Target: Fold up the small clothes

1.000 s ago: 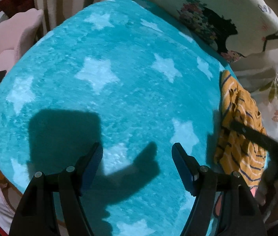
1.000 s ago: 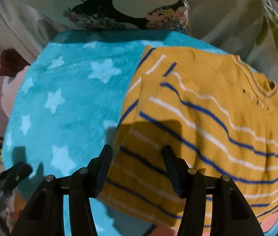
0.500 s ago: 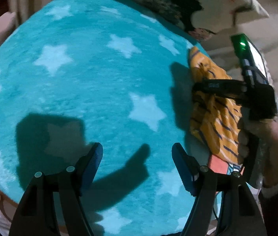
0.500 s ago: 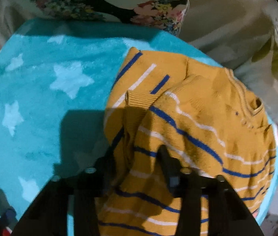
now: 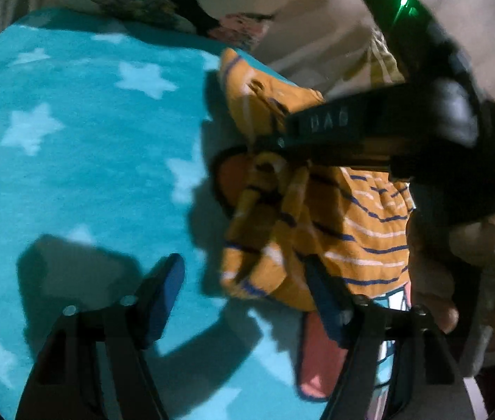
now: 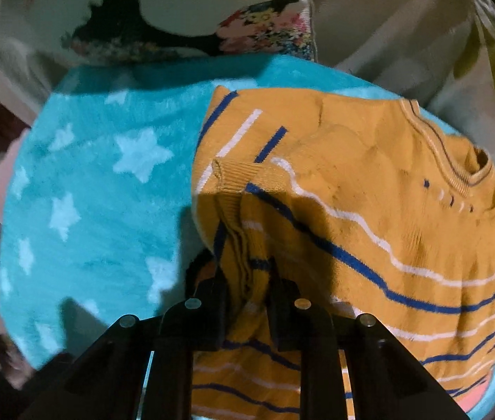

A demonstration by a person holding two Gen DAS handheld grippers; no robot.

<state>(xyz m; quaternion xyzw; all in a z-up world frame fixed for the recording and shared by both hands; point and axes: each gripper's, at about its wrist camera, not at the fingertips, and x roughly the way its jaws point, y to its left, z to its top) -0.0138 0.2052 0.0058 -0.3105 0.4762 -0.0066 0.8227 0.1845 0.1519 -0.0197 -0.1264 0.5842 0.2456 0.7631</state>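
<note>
My right gripper (image 6: 245,294) has its fingers (image 6: 212,301) pinched tight on a bunched fold of the yellow sweater (image 6: 370,217), gripping it at the left edge where the ribbed cuff and a few layers of knit gather together. The sweater, with its blue and white stripes, lies on the turquoise blanket (image 6: 100,189) with pale stars, on the blanket's right side, its collar toward the far right. The gripped part is lifted off the blanket, and the rest drapes down and away to the right.

From my left wrist camera I see the same sweater (image 5: 317,231) hanging in folds beneath my right gripper (image 5: 282,143), whose black body crosses the upper right of the view, with my right hand (image 5: 464,262) wrapped around its handle. A green light glows on top of that gripper.

My left gripper (image 5: 244,290) has its fingers (image 5: 163,287) spread wide apart and holds nothing. Its left finger hovers above the blanket (image 5: 72,175); its right finger is just beside the hanging lower edge of the sweater, though I cannot tell whether it touches it. A red and white cloth (image 5: 317,357) shows under the sweater near my right finger.

A flowered pillow (image 6: 268,31) lies beyond the far edge of the blanket.
</note>
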